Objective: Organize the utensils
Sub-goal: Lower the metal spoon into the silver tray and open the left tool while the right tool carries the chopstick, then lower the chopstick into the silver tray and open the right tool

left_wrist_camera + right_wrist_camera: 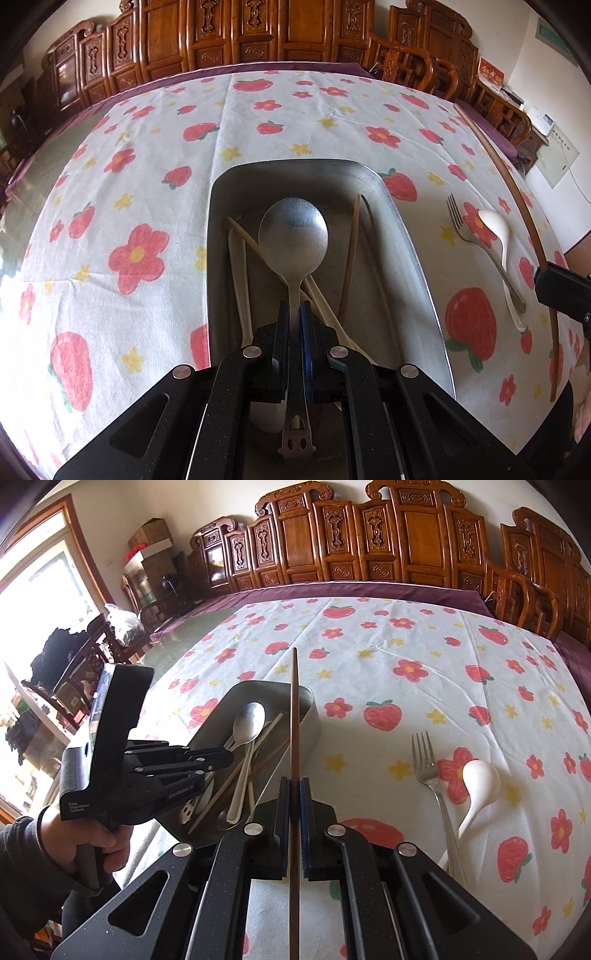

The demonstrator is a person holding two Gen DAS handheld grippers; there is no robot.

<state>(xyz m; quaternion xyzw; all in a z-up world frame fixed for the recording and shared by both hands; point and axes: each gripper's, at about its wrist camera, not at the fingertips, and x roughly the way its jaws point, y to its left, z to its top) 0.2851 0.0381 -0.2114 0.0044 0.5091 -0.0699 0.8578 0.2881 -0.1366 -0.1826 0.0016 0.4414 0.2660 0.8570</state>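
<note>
Your left gripper (294, 314) clamps the round-bowled steel spoon (293, 236) at frame centre above the rectangular metal tray (413, 258); your right gripper (294, 790) clenches a dark brown wooden chopstick (294, 701).

Inside the metal tray (413, 258), the near ends of the chopsticks (349, 258) and white spoons (236, 280) vanish behind the left gripper (294, 317). The tray's near rim is hidden too. Right of the tray, the brown chopstick (294, 716) runs off the right wrist view's bottom edge.

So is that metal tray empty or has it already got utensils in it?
Not empty. The metal tray already holds chopsticks and a white spoon, and the left tongs hold a metal spoon over it.
</note>
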